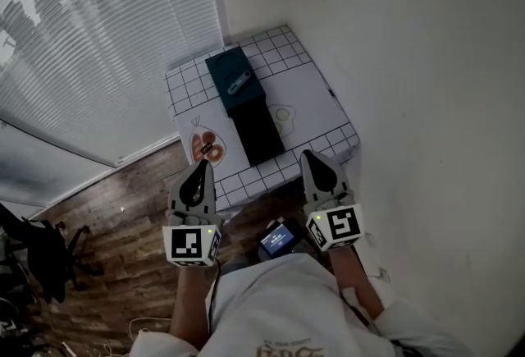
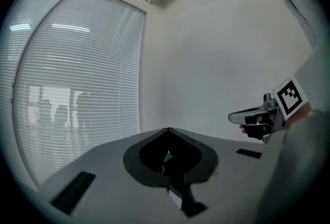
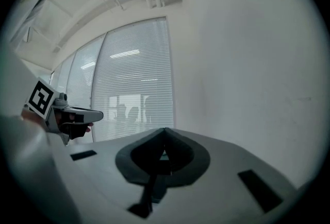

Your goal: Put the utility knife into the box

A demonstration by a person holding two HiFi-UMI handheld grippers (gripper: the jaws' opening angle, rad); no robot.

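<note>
window blinds (image 1: 107, 43): left | wood floor (image 1: 123, 212): below table (image 1: 187, 87) | black chair (image 1: 41, 257): lower-left corner

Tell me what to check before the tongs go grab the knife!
1. Can you see the knife? ok: it lies on the teal box.
2. Are the left tongs empty? ok: shut, with nothing between them.
3. Are the right tongs empty? ok: shut, with nothing between them.
4. Are the tongs open to grab? not ok: both are shut.
5. Are the tongs close to the knife? not ok: both hang at the near edge of the table, apart from the knife.
6. Is the box open? cannot tell: a black part lies beside the teal one, lid or tray unclear.
</note>
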